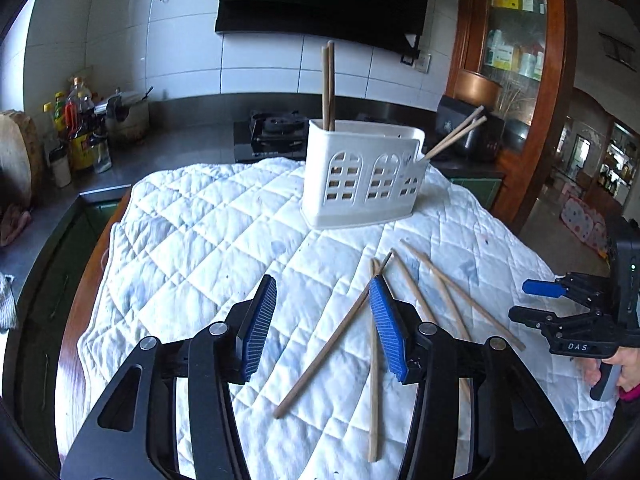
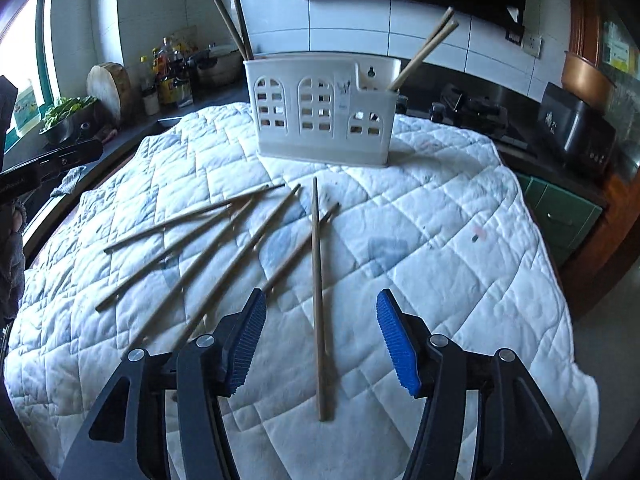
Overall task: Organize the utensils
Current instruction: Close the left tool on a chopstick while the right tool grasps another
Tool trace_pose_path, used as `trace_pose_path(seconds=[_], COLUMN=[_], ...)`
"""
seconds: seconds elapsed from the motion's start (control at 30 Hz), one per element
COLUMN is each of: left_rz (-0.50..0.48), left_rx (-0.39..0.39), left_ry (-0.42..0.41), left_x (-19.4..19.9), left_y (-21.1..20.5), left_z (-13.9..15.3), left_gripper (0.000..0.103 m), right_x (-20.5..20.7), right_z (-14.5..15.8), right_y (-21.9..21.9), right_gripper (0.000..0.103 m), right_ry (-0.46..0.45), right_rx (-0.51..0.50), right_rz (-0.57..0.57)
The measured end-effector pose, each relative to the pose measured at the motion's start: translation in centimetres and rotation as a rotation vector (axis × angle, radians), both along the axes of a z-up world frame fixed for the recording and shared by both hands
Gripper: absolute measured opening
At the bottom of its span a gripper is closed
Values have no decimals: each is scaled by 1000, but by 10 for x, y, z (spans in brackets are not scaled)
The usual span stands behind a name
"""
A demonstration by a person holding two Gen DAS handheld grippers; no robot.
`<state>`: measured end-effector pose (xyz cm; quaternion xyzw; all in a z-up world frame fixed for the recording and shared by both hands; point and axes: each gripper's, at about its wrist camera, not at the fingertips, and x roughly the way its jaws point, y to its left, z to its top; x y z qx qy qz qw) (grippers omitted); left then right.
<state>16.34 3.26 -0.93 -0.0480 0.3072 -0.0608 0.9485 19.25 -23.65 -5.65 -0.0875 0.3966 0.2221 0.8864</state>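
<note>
A white plastic utensil holder (image 1: 362, 184) (image 2: 324, 112) stands at the far side of a quilted white cloth (image 1: 192, 232) (image 2: 440, 240). Two chopsticks (image 1: 328, 84) stand upright in its left end, and two more (image 1: 456, 136) lean out of its right end. Several loose chopsticks (image 1: 332, 340) (image 2: 224, 248) lie fanned on the cloth. My left gripper (image 1: 323, 280) is open above the left part of the fan, holding nothing. Over one lone chopstick (image 2: 318, 300) my right gripper (image 2: 322, 294) (image 1: 532, 302) hangs open, its pads not touching the stick.
Behind the cloth runs a dark counter with bottles (image 1: 80, 128), a round wooden chopping block (image 2: 108, 92), a gas stove (image 1: 276, 128) and a black appliance (image 2: 576, 128). A wooden glass-door cabinet (image 1: 516, 60) stands at the right. A person's hand (image 1: 628, 368) holds the right gripper.
</note>
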Motion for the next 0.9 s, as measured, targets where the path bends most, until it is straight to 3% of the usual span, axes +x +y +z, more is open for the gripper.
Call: trace_pose_path(seconds=[0.4,0.73,0.83,0.9], left_rz=[19,-34,-43,-54], left_rx=[38,67,82,77], left_ry=[89,156,174,188], left_x=[-11,-9,-3,1], left_y=[10,3,1,1], left_z=[-38,-61,-67,-70], left_gripper=[50,50,50,50], right_x=[2,6,6,6], right_z=[-26,-36,-35,-36], right_y=[5,5,5,5], right_gripper=[32,22,9,9], right_ry=[66,82,74,72], right_rx=[6,-11,-24,-30], right_rz=[-1,-20,-26,-25])
